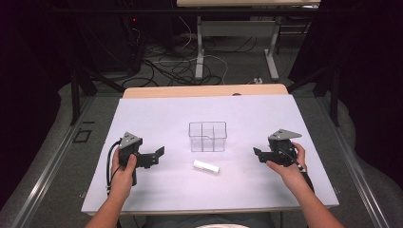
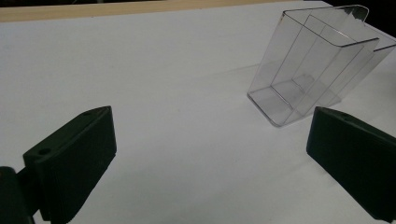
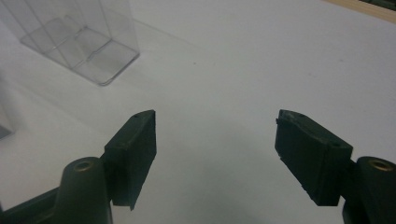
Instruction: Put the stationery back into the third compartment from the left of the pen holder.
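At centre frame, a clear divided box [image 1: 207, 137] stands on the white table [image 1: 157, 114], a small white stick [image 1: 206, 166] lying just below it. Left gripper [image 1: 159, 156] and right gripper [image 1: 257, 154] flank them, jaws apart, empty. A careless grab could tip the light box.

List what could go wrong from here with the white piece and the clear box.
1. The clear box is light, tall and stands free on the white table; a bump from the left gripper or right gripper may tip or slide it.
2. The white piece lies flat and low; open jaws might scrape the table or roll it away.
3. The box's dividers leave narrow compartments, so the piece could catch on a rim.
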`<state>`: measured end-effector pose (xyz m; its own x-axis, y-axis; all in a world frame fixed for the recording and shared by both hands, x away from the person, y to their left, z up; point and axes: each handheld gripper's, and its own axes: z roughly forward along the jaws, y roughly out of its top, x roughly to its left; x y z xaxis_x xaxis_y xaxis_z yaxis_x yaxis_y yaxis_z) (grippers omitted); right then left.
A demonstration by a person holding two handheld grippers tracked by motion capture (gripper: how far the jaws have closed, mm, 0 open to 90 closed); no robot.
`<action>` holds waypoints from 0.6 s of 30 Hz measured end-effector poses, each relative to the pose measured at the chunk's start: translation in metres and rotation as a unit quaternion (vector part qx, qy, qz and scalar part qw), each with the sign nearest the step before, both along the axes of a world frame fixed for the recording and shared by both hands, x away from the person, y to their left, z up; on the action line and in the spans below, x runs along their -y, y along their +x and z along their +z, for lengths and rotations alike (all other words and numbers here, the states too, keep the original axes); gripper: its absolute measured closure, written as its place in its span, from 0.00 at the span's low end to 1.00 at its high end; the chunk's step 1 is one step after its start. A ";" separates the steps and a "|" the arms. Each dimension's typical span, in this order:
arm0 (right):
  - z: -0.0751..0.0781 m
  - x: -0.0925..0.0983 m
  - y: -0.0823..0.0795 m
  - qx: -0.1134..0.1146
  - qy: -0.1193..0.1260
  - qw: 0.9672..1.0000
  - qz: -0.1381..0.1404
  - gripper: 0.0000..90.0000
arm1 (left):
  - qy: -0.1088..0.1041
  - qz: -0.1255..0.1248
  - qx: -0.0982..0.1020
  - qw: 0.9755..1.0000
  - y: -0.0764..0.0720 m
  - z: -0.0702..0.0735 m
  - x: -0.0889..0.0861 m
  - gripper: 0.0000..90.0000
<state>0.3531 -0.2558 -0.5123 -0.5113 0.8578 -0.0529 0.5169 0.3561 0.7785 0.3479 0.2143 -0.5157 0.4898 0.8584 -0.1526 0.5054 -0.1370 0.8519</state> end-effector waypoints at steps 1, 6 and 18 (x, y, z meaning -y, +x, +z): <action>0.001 -0.003 0.001 -0.004 -0.004 1.000 0.006 0.32 | 0.001 0.002 0.000 1.000 -0.001 0.000 -0.001 0.02; 0.003 -0.019 0.006 -0.033 -0.033 0.998 0.047 0.33 | 0.002 0.004 0.001 1.000 -0.001 -0.001 -0.003 0.02; 0.023 -0.048 0.015 -0.058 -0.066 0.990 0.108 0.36 | -0.001 0.008 -0.001 1.000 -0.001 -0.001 -0.008 0.02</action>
<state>0.3678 -0.2080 -0.4893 -0.6920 0.7167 -0.0865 0.5004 0.5626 0.6581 0.3470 0.2218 -0.5164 0.4759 0.8656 -0.1555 0.5096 -0.1273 0.8509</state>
